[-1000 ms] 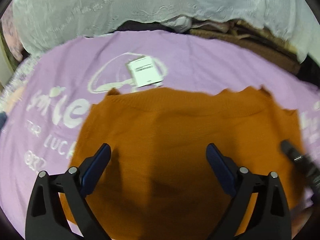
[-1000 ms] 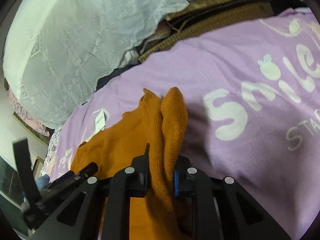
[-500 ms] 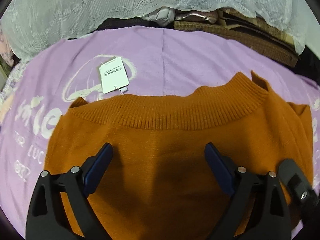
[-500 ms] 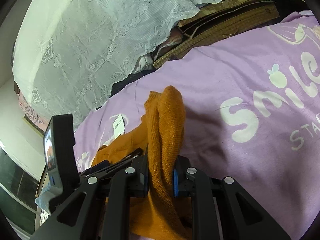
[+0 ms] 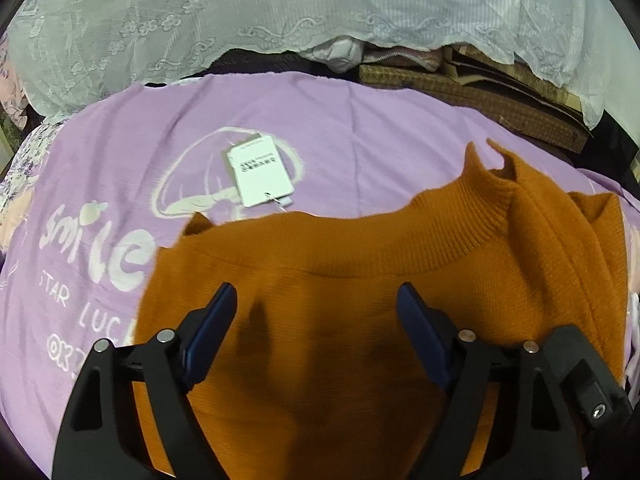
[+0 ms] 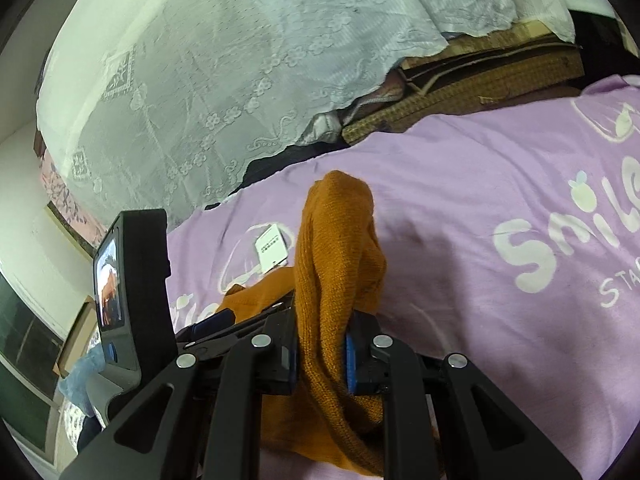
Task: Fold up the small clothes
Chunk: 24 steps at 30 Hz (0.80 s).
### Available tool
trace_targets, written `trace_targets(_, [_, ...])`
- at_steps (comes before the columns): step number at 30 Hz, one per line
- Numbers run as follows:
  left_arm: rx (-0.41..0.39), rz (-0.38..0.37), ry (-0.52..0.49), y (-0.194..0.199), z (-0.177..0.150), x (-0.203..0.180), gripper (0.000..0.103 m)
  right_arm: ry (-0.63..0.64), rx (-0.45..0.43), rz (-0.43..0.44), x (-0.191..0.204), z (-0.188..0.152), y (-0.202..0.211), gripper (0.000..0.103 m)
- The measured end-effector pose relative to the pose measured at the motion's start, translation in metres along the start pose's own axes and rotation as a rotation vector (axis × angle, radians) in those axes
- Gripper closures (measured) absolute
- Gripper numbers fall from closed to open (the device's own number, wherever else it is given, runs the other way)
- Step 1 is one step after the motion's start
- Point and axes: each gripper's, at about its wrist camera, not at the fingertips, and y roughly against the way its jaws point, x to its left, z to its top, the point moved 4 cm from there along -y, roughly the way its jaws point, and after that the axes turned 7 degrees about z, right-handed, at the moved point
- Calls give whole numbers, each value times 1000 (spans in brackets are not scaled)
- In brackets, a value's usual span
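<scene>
An orange knit sweater (image 5: 360,280) lies spread on a purple sheet (image 5: 360,152) printed with white lettering and a mushroom outline, its ribbed band running across the middle of the left wrist view. A white paper tag (image 5: 260,176) lies flat on the sheet just beyond that band, joined to the sweater by a thin string. The left gripper (image 5: 316,320) hangs over the flat body of the sweater with its 2 blue-padded jaws set wide and closing in; knit shows beneath and between them, but the pads press on nothing. The right gripper (image 6: 320,348) has its jaws drawn close together, pinching a thick bunch of the same sweater (image 6: 336,248), which rises in a hump ahead of the fingertips above the sheet (image 6: 480,184). Off to its left stands the body of the other gripper with a small lit screen. A white lace cloth (image 5: 280,16) drapes over piled things behind the sheet.
</scene>
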Motion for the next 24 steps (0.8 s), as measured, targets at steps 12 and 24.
trace_targets(12, [-18, 27, 54, 8, 13, 57, 33, 62, 32, 1, 60, 1, -24, 86])
trace_targets(24, [16, 56, 144, -4, 12, 133, 34, 87, 95, 41, 120, -14, -66, 86])
